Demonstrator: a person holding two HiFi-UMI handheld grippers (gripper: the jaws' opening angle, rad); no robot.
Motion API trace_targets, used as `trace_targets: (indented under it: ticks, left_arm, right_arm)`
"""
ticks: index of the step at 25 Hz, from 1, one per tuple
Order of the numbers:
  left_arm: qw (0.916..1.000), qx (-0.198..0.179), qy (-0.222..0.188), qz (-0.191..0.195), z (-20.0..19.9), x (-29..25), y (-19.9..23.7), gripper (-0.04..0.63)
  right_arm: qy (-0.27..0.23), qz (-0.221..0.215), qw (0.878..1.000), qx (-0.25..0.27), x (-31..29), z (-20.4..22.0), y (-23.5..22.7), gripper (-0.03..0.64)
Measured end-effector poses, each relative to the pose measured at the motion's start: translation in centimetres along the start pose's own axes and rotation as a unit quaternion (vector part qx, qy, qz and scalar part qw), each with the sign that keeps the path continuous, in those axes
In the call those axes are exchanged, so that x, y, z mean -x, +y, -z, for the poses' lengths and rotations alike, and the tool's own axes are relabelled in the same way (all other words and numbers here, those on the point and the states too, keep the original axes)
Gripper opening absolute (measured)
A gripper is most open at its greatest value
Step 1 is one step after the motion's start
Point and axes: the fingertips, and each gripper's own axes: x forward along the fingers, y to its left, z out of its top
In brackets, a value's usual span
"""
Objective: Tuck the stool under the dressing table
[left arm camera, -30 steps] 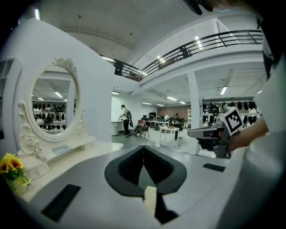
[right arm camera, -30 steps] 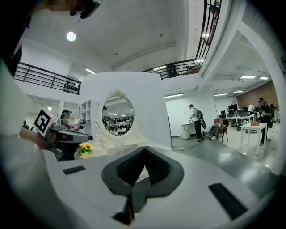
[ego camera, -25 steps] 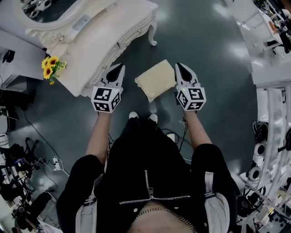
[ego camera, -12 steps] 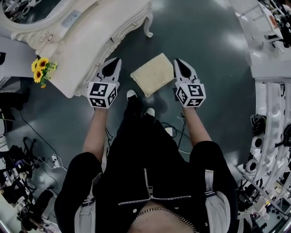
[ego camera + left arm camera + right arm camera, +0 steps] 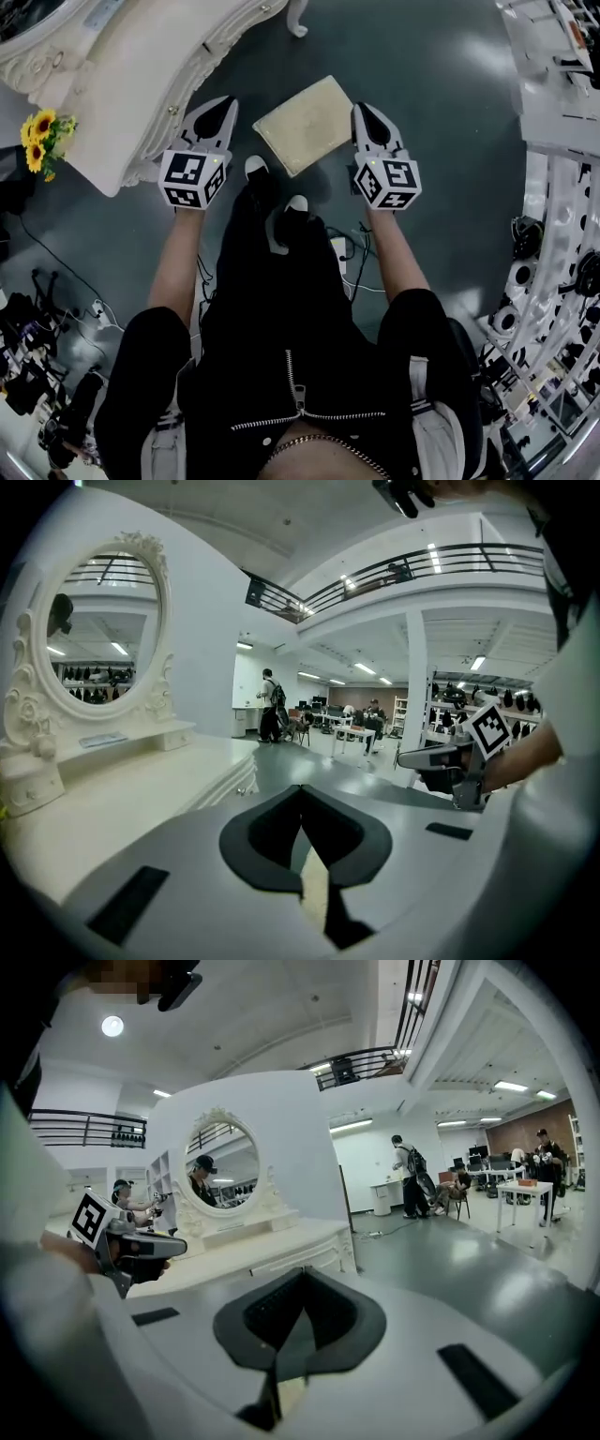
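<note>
The dark floor (image 5: 441, 122) fills most of the head view. The big cream dressing table (image 5: 112, 89) stands at the top left, and the left gripper view shows its round mirror (image 5: 94, 621). The stool (image 5: 303, 124) has a square cream seat. It stands on the floor near the table, out in the open and not under it, between the two tools. The left gripper (image 5: 223, 103) is beside the table's edge, its jaws closed with nothing in them. The right gripper (image 5: 363, 111) is just beside the stool's right side, closed and empty too. Small yellow flowers (image 5: 42, 127) sit by the table.
</note>
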Motion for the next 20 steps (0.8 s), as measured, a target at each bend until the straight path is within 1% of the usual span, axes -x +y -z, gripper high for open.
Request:
trace_targets:
  ticks: [3, 8, 11, 14, 15, 18, 20]
  left_arm:
    - [0.9999, 0.003, 0.012, 0.007, 3.6, -1.2, 0.4, 0.021]
    - [0.9993, 0.005, 0.031, 0.022, 9.4, -3.4, 0.6, 0.021]
    - [0.9986, 0.009, 0.041, 0.033, 12.7, -5.1, 0.3, 0.021]
    - [0.9978, 0.013, 0.046, 0.046, 15.3, -6.9, -0.7, 0.021]
    - [0.9975, 0.014, 0.047, 0.051, 16.0, -7.5, -1.1, 0.021]
    - [0.9964, 0.015, 0.051, 0.066, 17.9, -9.0, -2.2, 0.021]
    - [0.9958, 0.015, 0.053, 0.074, 18.9, -10.0, -2.6, 0.021]
  right_arm:
    - [0.011, 0.011, 1.000, -0.019, -0.9, 4.3, -0.7, 0.009]
    - [0.044, 0.027, 0.998, -0.044, -1.7, 12.1, -2.0, 0.023]
    - [0.057, 0.045, 0.995, -0.061, -2.0, 16.6, -3.3, 0.044]
    - [0.069, 0.063, 0.992, -0.086, -2.3, 20.7, -4.8, 0.088]
    - [0.073, 0.070, 0.990, -0.096, -2.5, 22.0, -5.4, 0.113]
    - [0.085, 0.094, 0.982, -0.140, -2.8, 26.0, -7.2, 0.172]
    - [0.098, 0.108, 0.974, -0.175, -3.1, 29.0, -8.7, 0.249]
